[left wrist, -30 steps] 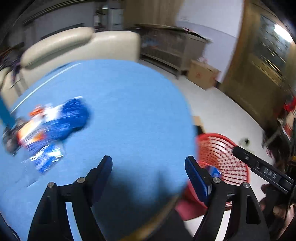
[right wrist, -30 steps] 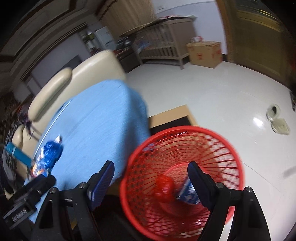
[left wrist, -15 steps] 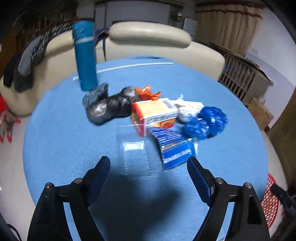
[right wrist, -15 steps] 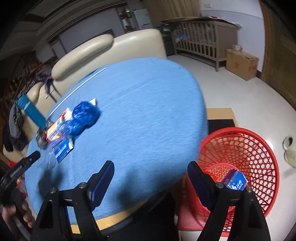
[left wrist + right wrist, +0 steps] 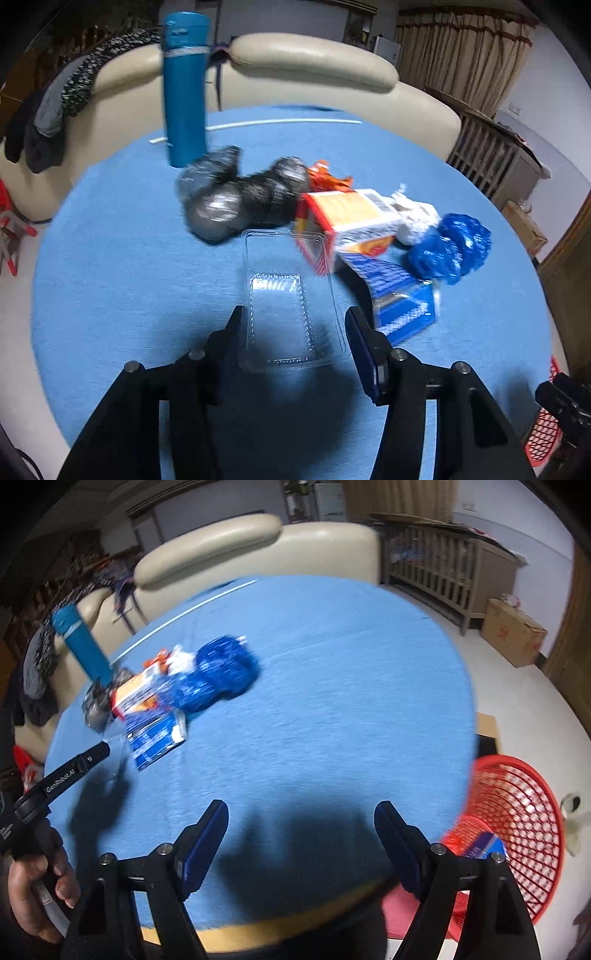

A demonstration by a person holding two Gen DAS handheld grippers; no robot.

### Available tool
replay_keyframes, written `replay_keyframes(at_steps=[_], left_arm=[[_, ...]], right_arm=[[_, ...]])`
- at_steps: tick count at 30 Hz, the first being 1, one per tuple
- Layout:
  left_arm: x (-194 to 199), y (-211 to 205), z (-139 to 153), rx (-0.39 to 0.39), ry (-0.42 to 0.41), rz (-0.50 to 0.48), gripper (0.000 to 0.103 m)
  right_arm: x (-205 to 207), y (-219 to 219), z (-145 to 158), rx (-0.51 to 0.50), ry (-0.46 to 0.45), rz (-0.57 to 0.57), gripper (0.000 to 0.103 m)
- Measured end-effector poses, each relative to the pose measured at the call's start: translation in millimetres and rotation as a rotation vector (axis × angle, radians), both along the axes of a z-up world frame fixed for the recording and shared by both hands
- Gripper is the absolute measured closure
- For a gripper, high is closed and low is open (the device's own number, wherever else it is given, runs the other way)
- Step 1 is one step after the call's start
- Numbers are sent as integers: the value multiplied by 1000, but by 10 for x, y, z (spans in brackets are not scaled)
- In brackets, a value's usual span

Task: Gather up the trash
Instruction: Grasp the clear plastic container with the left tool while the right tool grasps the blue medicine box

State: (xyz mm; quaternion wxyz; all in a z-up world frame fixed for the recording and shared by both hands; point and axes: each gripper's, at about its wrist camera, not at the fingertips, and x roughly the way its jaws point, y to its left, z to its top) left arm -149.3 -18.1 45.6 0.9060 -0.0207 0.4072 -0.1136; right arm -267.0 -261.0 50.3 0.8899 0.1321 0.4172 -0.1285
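Note:
A heap of trash lies on the round blue table (image 5: 110, 266): a clear plastic tray (image 5: 286, 295), black crumpled bags (image 5: 236, 199), an orange and white carton (image 5: 351, 218), a blue box (image 5: 399, 302) and a crumpled blue wrapper (image 5: 450, 247). My left gripper (image 5: 293, 332) is open with its fingers on either side of the clear tray's near end; contact is unclear. My right gripper (image 5: 301, 834) is open and empty over the table's near edge. The heap (image 5: 177, 686) lies far left of it. The red mesh basket (image 5: 517, 830) stands on the floor at right.
A tall teal bottle (image 5: 184, 88) stands behind the heap. A cream sofa (image 5: 314, 70) curves behind the table with clothes draped on it. A wooden crib (image 5: 443, 565) and a cardboard box (image 5: 513, 635) stand on the far floor. The basket holds a blue packet (image 5: 487, 845).
My left gripper has swung from the table's edge to the trash heap and narrowed around the clear tray. My right gripper has moved from above the basket to over the table.

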Motion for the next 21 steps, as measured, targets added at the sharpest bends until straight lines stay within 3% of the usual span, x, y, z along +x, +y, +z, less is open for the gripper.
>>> replay_keyframes(at_steps=[6,12,19,21], left_arm=[[-43,308,37,45,-18,70,48],[0,530,-10,30,-8,99,47],[6,513,-43,46,-29,80,45],[52,499,-110,57,4,76,46]], right_arm=[[570,443,-85,12,26,170,19],[1135,937,-172,-59,28,343,1],[1559,1110,-289,-140,44,354,0],[1661,1130,-343,-157,53,357,0]])
